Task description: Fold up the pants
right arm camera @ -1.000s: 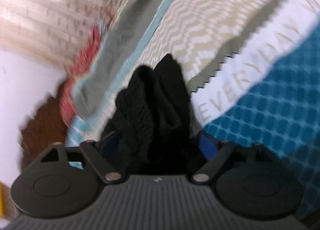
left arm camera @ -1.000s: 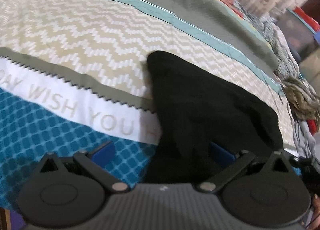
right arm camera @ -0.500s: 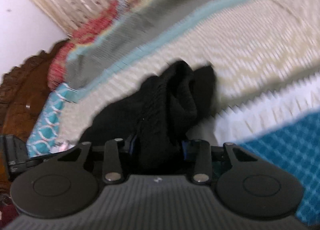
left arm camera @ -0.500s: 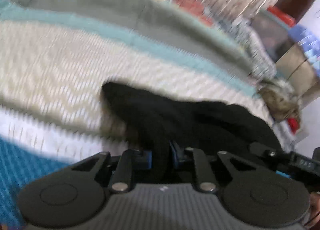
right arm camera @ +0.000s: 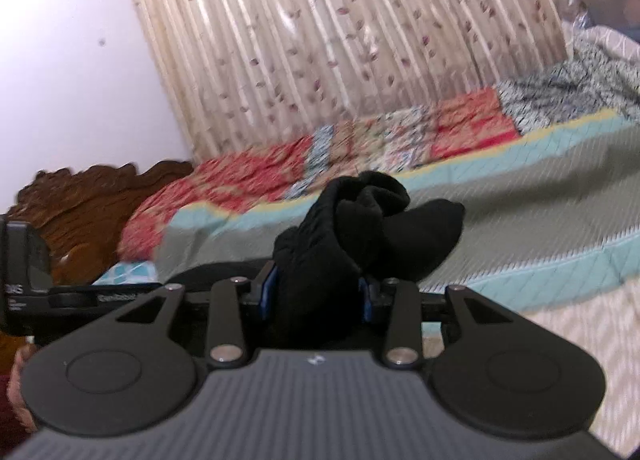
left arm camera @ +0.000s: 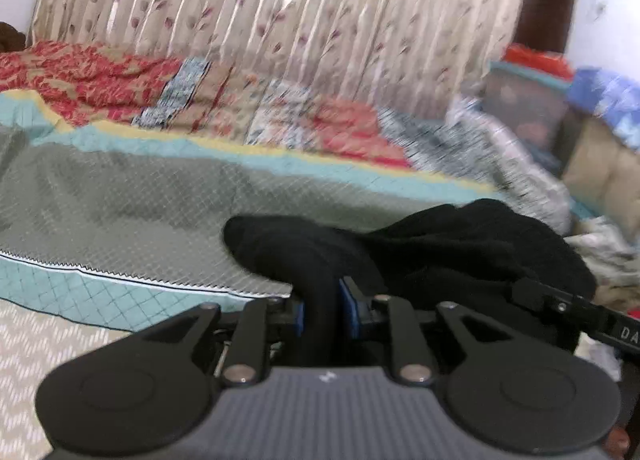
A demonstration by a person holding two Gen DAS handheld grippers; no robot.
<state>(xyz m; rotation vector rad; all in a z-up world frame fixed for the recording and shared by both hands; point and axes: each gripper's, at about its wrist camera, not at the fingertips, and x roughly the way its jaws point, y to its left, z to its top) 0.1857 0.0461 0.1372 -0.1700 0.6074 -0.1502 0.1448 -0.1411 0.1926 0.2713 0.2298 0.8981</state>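
The black pants (left arm camera: 440, 244) hang bunched between my two grippers, lifted above the bed. My left gripper (left arm camera: 322, 310) is shut on a fold of the black cloth, its blue pads (left arm camera: 347, 310) pressed against it. My right gripper (right arm camera: 316, 296) is shut on another bunch of the pants (right arm camera: 360, 236), which bulges up past the fingers. The right gripper's body shows at the right edge of the left wrist view (left arm camera: 580, 316). The rest of the pants is hidden below both grippers.
The bed is covered by a quilt (left arm camera: 120, 196) with grey, teal and zigzag bands. A red patterned blanket (left arm camera: 80, 76) lies at the back. A pleated floral curtain (left arm camera: 280, 20) hangs behind. A carved wooden headboard (right arm camera: 92, 204) is left; piled clothes (left arm camera: 600, 244) are right.
Both grippers closed on the pants, then rose and tilted up. The views swung from the bed surface to the curtain, and the pants came off the quilt.
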